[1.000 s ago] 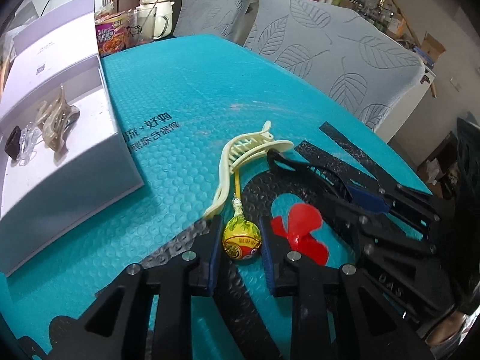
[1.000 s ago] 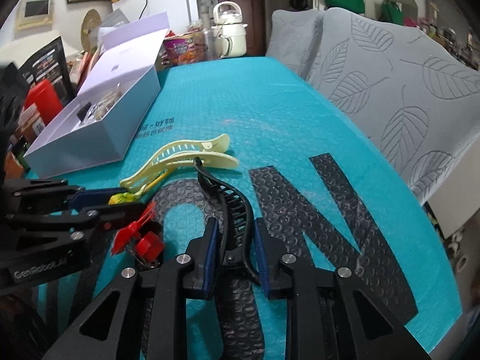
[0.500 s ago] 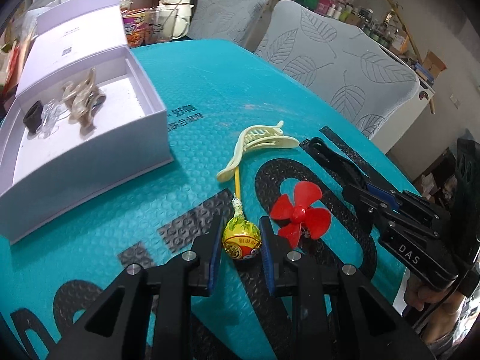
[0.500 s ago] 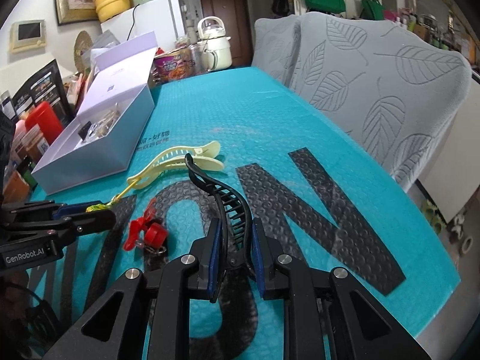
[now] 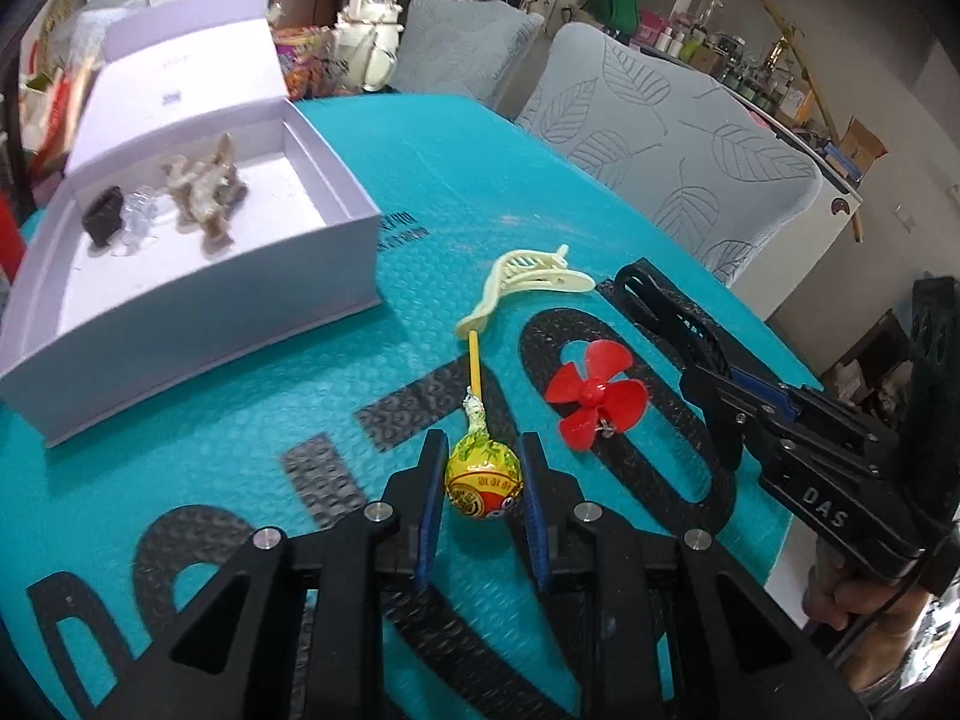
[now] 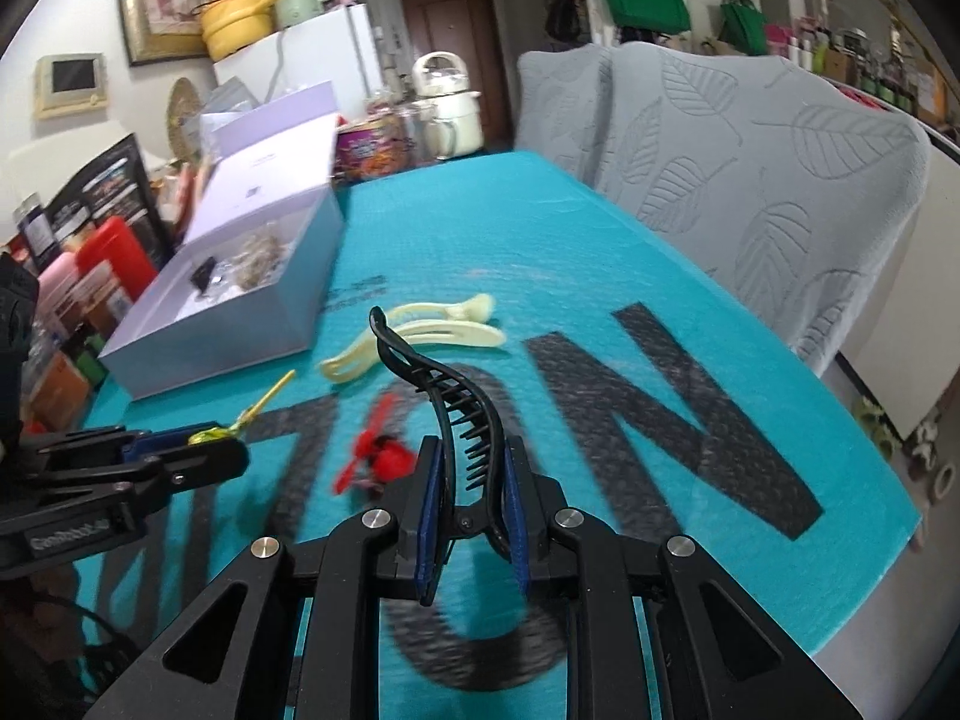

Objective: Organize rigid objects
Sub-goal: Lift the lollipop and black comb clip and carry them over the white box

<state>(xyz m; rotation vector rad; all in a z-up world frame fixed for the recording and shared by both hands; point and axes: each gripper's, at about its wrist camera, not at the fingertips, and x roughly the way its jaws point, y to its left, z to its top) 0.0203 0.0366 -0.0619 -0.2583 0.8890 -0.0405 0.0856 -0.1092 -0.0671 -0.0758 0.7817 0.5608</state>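
My left gripper (image 5: 483, 474) is shut on a yellow-wrapped lollipop (image 5: 485, 475), whose stick points away toward a cream hair clip (image 5: 528, 276) lying on the teal mat. My right gripper (image 6: 474, 468) is shut on a black hair clip (image 6: 444, 384), held off the mat with its tip pointing away. In the left wrist view the right gripper (image 5: 720, 372) and the black hair clip (image 5: 654, 300) show at right. A red propeller (image 5: 594, 393) lies between the two grippers. The open white box (image 5: 198, 294) at left holds a black clip, a clear clip and a beige claw clip (image 5: 204, 192).
A teal bubble mat (image 6: 600, 252) with black letters covers the table. Grey leaf-pattern chairs (image 6: 750, 168) stand along its right side. A cream kettle (image 6: 447, 102) and snack cups sit at the far end. Bottles and boxes crowd the left edge (image 6: 90, 276).
Both grippers have lifted and pulled back from the cream clip, carrying the lollipop and the black clip. The white box now shows more fully in the left wrist view.
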